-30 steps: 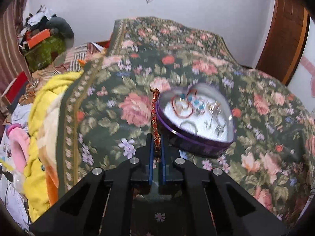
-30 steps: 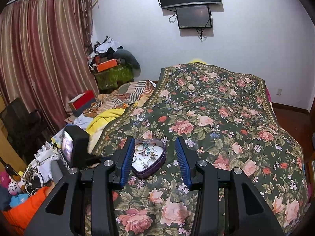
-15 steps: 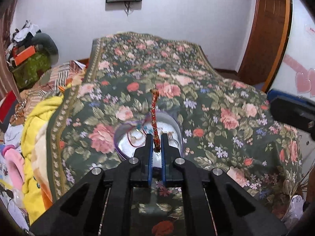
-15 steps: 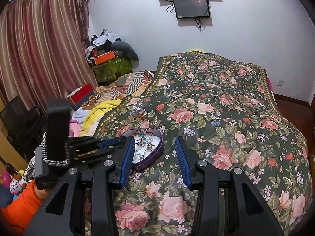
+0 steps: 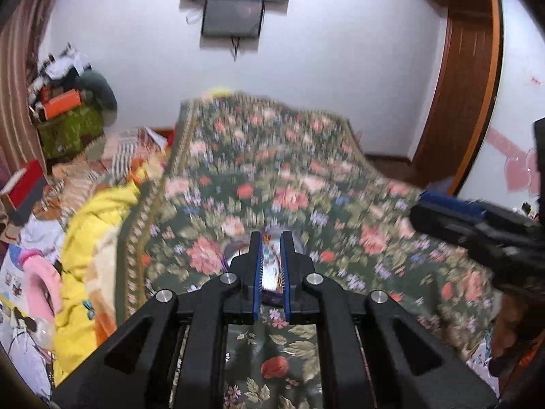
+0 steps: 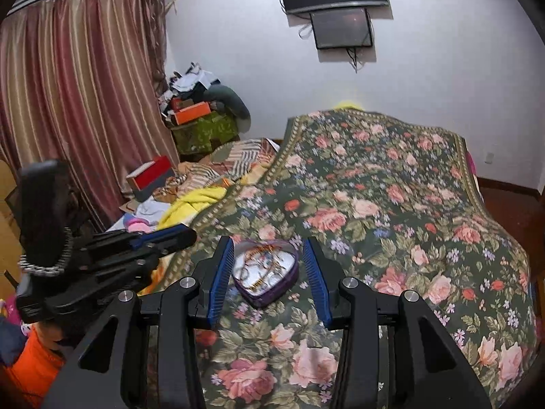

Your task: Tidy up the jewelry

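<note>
My left gripper (image 5: 271,238) has its blue pads slightly parted with nothing between them, and through the narrow gap I see part of the heart-shaped tin (image 6: 266,272), though that view is blurred. The tin sits on the floral bedspread (image 6: 391,211), dead ahead at twelve o'clock from both wrists. From my right wrist I see it plainly: purple wall, white lining, and jewelry (image 6: 262,266) lying inside, including a braided red and gold bracelet (image 6: 264,248) along its far edge. My right gripper (image 6: 268,255) is spread wide, one pad at each side of the tin, not touching it. The left gripper shows at nine o'clock in the right view; a yellow blanket (image 6: 201,201) lies at ten o'clock.
</note>
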`<action>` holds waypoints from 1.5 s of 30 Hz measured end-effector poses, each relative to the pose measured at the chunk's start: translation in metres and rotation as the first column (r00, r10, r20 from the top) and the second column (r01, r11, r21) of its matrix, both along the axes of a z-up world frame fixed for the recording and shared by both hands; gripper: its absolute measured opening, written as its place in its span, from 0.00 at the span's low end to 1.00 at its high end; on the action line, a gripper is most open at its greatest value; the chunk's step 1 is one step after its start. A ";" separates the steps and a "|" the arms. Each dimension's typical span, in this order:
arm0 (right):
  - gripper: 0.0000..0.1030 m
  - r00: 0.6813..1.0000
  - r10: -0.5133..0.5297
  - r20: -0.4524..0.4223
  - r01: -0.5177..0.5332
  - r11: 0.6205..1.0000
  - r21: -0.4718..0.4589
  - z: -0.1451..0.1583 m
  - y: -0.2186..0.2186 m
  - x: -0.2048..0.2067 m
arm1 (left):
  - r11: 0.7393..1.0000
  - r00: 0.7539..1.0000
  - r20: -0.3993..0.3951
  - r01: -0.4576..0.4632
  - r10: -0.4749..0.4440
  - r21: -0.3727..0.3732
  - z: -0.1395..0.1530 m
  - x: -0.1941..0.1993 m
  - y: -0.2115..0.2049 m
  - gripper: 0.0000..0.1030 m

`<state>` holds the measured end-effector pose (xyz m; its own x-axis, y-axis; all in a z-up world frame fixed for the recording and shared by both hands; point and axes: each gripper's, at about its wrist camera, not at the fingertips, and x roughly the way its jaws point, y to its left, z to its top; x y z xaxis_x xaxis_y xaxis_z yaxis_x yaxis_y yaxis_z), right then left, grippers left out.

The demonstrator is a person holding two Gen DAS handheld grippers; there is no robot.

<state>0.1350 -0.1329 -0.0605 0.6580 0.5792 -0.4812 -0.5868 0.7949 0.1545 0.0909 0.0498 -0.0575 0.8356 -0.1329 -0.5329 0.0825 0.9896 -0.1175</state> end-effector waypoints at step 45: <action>0.83 0.971 -0.124 0.204 0.109 0.990 0.086 0.034 -0.013 -0.055 | 0.987 0.950 0.267 -0.162 0.160 -0.014 0.056 -0.093 -0.004 0.79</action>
<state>0.0796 -0.1461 -0.0262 0.8042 0.5211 -0.2858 -0.5160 0.8508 0.0993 -0.0024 0.0460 -0.0016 0.9572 0.0184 -0.2888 -0.0509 0.9931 -0.1055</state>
